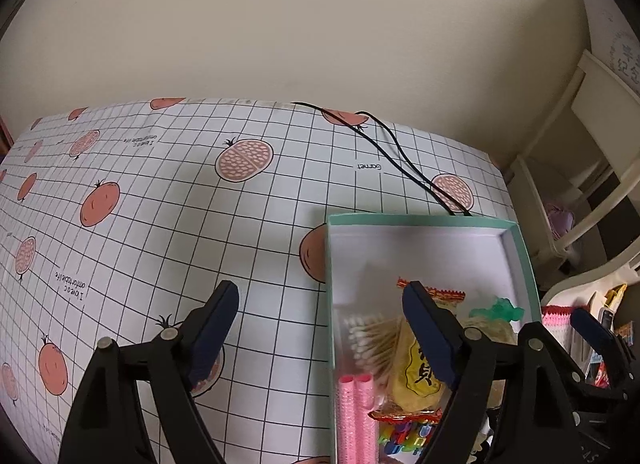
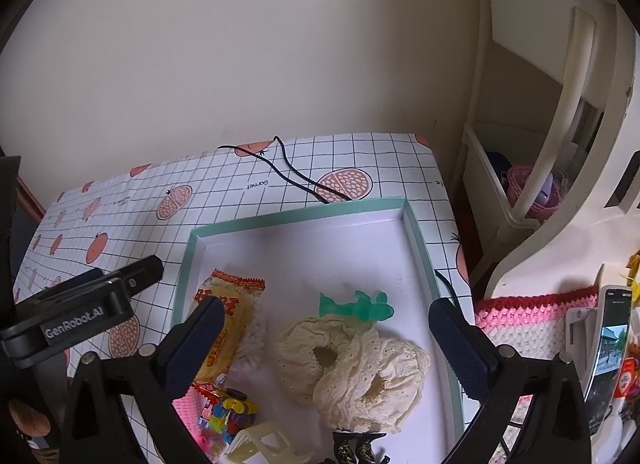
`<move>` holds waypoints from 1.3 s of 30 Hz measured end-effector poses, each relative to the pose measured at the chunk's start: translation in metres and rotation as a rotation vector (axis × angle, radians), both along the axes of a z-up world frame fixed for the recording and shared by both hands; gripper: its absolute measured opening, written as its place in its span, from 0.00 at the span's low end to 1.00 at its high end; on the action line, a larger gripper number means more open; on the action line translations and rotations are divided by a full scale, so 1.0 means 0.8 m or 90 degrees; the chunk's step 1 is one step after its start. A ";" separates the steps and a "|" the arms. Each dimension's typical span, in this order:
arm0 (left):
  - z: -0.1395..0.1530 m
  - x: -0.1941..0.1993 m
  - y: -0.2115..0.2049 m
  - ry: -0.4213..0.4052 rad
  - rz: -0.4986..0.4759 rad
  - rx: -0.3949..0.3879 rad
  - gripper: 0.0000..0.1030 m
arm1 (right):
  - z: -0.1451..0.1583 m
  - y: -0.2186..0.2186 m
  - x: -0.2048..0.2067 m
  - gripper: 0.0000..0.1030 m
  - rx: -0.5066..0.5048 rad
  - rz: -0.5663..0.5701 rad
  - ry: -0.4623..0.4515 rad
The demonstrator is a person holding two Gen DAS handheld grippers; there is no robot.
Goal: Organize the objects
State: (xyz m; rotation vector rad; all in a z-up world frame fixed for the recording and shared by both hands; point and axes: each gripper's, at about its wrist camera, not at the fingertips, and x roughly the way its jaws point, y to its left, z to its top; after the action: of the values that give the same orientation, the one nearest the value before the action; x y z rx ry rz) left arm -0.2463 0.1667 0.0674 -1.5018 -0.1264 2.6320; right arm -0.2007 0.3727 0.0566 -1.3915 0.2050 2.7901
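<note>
We hold both grippers spread wide, grasping nothing. Our left gripper [image 1: 320, 328] straddles the box's [image 1: 424, 219] left wall, over the swabs [image 1: 370, 338] and snack [image 1: 420, 364]. Our right gripper [image 2: 326, 338] hovers over the scrunchies [image 2: 352, 364] inside.

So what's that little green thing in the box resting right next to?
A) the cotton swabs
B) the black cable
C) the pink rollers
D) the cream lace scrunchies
D: in the right wrist view the green toy lies in the teal-rimmed box right at the far edge of the cream lace scrunchies.
</note>
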 end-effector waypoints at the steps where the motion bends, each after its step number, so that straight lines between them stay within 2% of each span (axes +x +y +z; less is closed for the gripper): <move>1: 0.000 0.000 -0.001 0.001 0.002 0.000 0.83 | 0.000 0.001 0.000 1.00 0.000 0.000 -0.001; 3: 0.000 0.000 -0.003 0.006 0.011 -0.001 0.94 | 0.000 0.001 0.000 1.00 -0.001 -0.001 -0.002; 5: 0.001 0.002 -0.006 0.020 0.022 -0.003 0.96 | 0.000 0.001 0.000 1.00 -0.001 0.000 -0.002; 18: 0.009 0.003 -0.014 0.026 0.028 -0.022 0.96 | 0.006 -0.003 0.004 1.00 -0.010 -0.006 -0.010; 28: 0.019 0.012 -0.026 0.019 0.040 -0.029 0.96 | 0.031 -0.010 0.025 1.00 -0.004 -0.030 -0.016; 39: 0.064 0.043 -0.069 0.038 0.056 -0.008 0.96 | 0.074 -0.046 0.056 1.00 0.019 -0.019 -0.002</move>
State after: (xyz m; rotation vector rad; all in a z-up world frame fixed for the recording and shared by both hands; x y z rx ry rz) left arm -0.2117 0.1118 0.1185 -1.4523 -0.1754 2.7480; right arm -0.1562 0.3361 0.1158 -1.3750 0.1822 2.7555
